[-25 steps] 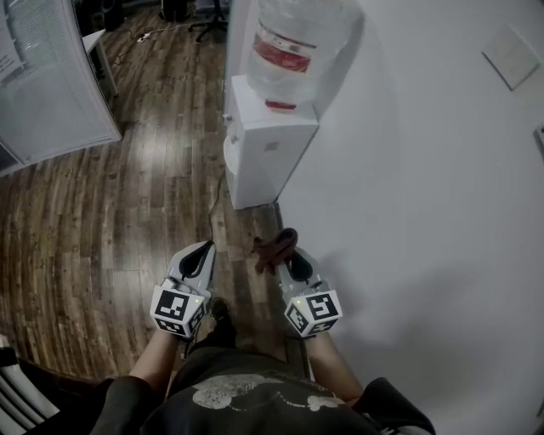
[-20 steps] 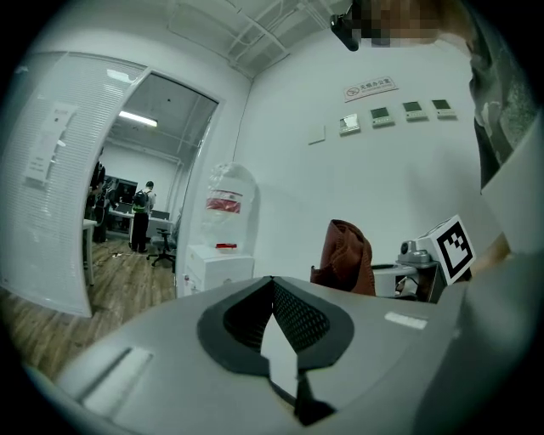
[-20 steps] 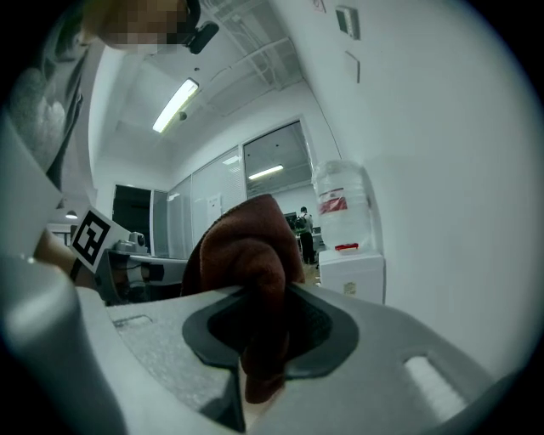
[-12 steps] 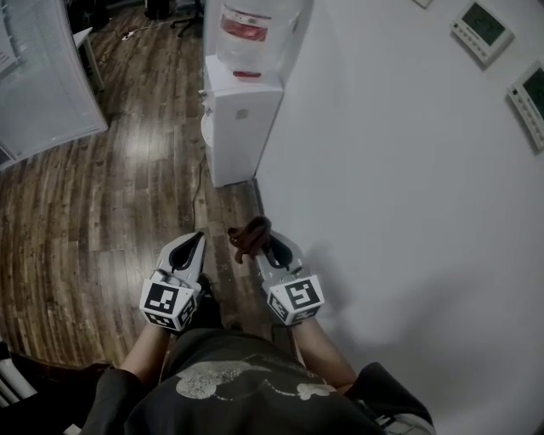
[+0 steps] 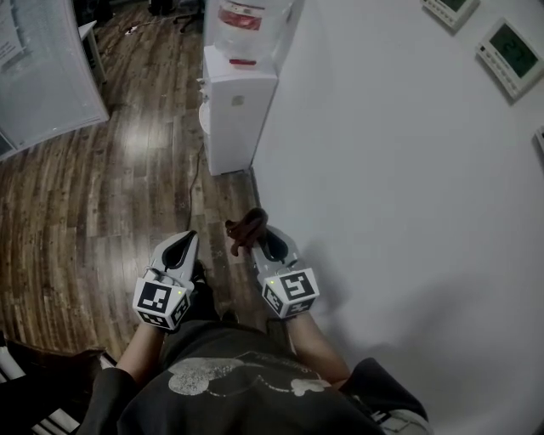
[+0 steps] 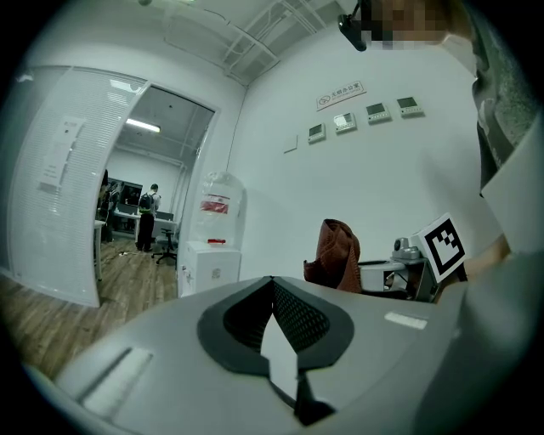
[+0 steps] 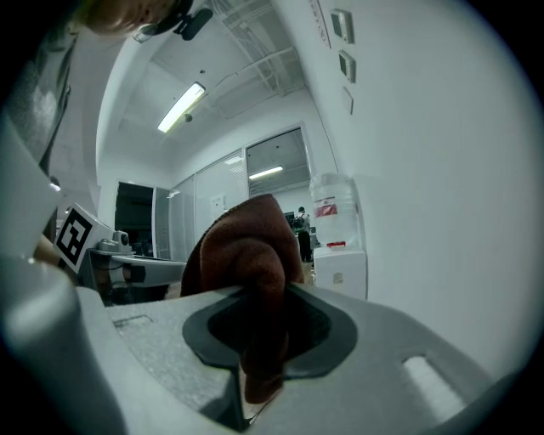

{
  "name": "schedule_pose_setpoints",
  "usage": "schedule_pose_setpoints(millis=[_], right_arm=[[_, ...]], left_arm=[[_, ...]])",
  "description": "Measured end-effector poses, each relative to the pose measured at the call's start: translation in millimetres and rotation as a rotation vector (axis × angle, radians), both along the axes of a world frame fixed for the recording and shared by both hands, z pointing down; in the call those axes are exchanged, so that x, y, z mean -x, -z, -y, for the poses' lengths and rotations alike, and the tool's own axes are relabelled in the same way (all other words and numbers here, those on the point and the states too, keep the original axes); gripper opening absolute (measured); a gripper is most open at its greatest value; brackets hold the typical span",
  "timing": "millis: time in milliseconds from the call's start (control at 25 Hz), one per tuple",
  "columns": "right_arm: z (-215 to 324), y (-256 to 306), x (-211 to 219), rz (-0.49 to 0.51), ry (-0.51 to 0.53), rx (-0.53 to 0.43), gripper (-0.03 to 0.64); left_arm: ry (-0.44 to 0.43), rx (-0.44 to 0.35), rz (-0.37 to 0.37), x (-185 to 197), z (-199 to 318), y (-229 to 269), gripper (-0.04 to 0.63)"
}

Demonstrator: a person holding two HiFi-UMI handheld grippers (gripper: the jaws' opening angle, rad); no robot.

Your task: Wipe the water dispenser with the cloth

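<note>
Head view, looking steeply down: a person stands on a dark wooden floor beside a white wall, holding 2 grippers side by side at waist height.

The right gripper has its jaws closed on a rust-brown cloth. The cloth is pinched by 1 fold and bunches up above the jaws in a loose lump. The left gripper has its jaws drawn together with nothing between them.

The water dispenser, a white cabinet with a clear bottle upended on top, stands against the wall well ahead of both grippers. The cloth is nowhere near it, so wiping has not begun. A thin dark cord runs along the floor from the dispenser's base towards the person.

What could go wrong, as a judgement:
- The cloth is held by a narrow pinch, so dragging it across the cabinet could pull it out of the jaws.
- With the cloth bunched, the hard jaws could scrape the cabinet instead of the fabric wiping it.
- A firm sideways push high up could rock the bottle.
- The cord lies in the walking path and could catch a foot.
</note>
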State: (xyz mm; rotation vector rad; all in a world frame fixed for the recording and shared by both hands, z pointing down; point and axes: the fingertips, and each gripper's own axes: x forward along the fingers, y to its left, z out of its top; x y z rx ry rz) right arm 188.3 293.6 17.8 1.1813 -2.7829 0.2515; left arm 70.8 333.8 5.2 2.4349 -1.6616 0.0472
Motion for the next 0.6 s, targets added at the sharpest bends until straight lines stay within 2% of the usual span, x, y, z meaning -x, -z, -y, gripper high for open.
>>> schedule_pose_setpoints(millis=[120, 320, 600], right_arm=[[-5.0, -6.8, -7.4, 0.008, -0.005, 0.023, 0.06], [-10.4, -15.3, -17.4, -0.034, -0.008, 0.031, 0.06], [-5.0, -19.9, -17.4, -0.014, -0.017, 0.05, 0.06]], left_arm=[[-0.001, 0.001, 0.003, -7.3, -3.4, -0.2, 0.02], [0.006, 0.014, -0.006, -17.6, -7.3, -3.3, 0.02], [0.012, 0.006, -0.001, -17.8, -2.2, -4.5, 0.02]])
